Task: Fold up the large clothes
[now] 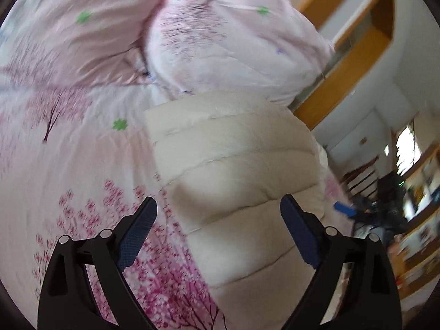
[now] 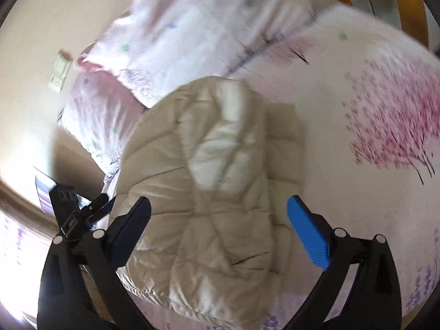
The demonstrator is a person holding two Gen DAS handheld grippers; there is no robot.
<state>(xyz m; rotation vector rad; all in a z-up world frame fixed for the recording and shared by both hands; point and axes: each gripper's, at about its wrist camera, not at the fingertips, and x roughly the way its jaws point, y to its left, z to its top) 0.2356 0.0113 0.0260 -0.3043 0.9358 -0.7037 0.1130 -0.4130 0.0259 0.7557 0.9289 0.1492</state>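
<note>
A cream quilted puffer jacket (image 1: pixel 236 170) lies folded on a bed with a pink blossom-print sheet (image 1: pixel 82 165). My left gripper (image 1: pixel 218 209) is open and empty, hovering just above the jacket's near end. In the right wrist view the same jacket (image 2: pixel 209 187) lies as a puffy bundle with a lighter sleeve (image 2: pixel 222 137) folded on top. My right gripper (image 2: pixel 218 209) is open and empty, above the jacket's near part. The left gripper (image 2: pixel 82 214) shows at the jacket's left edge in the right wrist view.
A bunched pink floral duvet (image 1: pixel 220 35) lies beyond the jacket, also in the right wrist view (image 2: pixel 192 27). A wooden headboard (image 1: pixel 352 55) stands at the right. Shelves and dark clutter (image 1: pixel 398 206) stand past the bed's edge. A wall switch plate (image 2: pixel 59 73) is at left.
</note>
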